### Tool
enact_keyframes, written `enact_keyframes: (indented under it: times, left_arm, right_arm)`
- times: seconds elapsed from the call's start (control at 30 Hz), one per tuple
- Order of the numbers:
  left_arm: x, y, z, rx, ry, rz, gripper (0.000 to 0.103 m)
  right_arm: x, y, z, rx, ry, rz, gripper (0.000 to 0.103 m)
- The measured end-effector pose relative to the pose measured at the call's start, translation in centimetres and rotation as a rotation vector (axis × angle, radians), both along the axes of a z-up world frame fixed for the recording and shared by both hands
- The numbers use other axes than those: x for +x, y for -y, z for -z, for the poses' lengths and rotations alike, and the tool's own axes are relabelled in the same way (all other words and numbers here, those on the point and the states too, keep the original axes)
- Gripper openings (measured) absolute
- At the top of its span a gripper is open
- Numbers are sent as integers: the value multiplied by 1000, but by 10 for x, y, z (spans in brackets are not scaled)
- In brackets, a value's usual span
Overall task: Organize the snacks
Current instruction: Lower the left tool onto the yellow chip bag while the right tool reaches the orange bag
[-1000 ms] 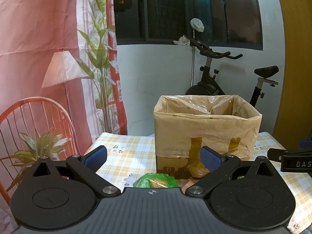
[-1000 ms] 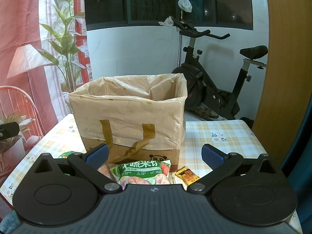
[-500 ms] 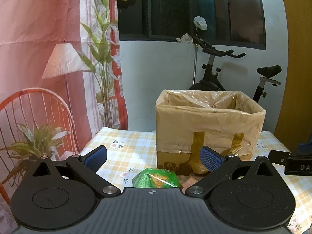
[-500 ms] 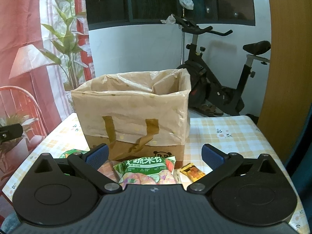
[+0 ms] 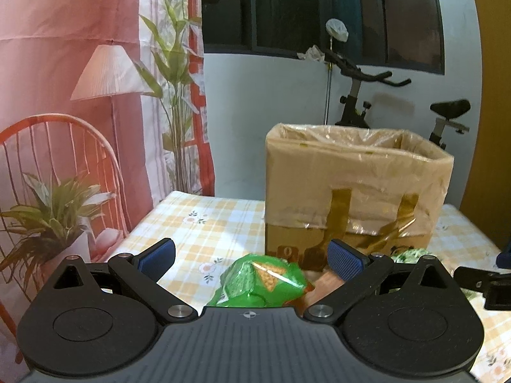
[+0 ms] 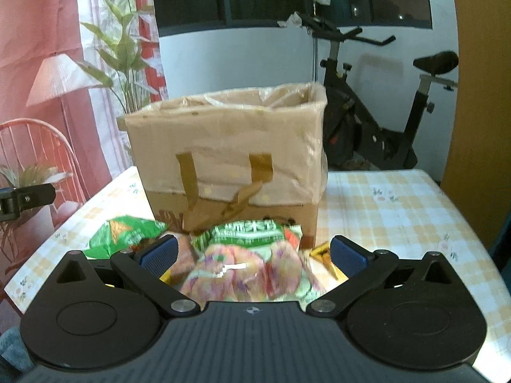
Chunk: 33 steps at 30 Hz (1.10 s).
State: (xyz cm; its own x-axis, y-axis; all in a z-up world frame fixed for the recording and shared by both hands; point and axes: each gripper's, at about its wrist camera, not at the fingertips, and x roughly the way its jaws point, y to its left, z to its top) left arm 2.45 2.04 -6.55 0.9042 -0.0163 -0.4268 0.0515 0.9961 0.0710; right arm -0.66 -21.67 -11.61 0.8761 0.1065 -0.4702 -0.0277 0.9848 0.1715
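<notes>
A cardboard box (image 5: 354, 191) (image 6: 230, 156) lined with a clear plastic bag stands open-topped on the checked tablecloth (image 5: 210, 223) (image 6: 392, 210). Snack packets lie in front of it. A green chip bag (image 5: 258, 281) (image 6: 124, 233) sits just below my open left gripper (image 5: 252, 255). A pink and green rice-snack bag (image 6: 252, 261) lies under my open right gripper (image 6: 254, 253), with a small yellow packet (image 6: 325, 255) beside it. Nothing is held between either gripper's fingers. The box's inside is hidden.
An exercise bike (image 6: 377, 127) stands behind the table on the right. A red chair (image 5: 60, 166) and a potted plant (image 5: 48, 217) are off the table's left edge. The right gripper's finger (image 5: 479, 284) shows at the left view's right edge.
Both grippers have drawn back and tilted down, so the snack bags show more fully beneath them. Both stay open.
</notes>
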Motion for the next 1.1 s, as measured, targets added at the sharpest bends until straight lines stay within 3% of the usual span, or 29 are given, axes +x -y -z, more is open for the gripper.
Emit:
enact_keyframes:
  times: [0.5, 1.1]
  left_arm:
    - [-1, -4, 22, -23, -83, 36, 102]
    - [9, 16, 76, -102, -257, 169, 102]
  right_arm:
    - [-8, 15, 25, 23, -28, 35, 103]
    - [-5, -25, 77, -141, -147, -118, 103]
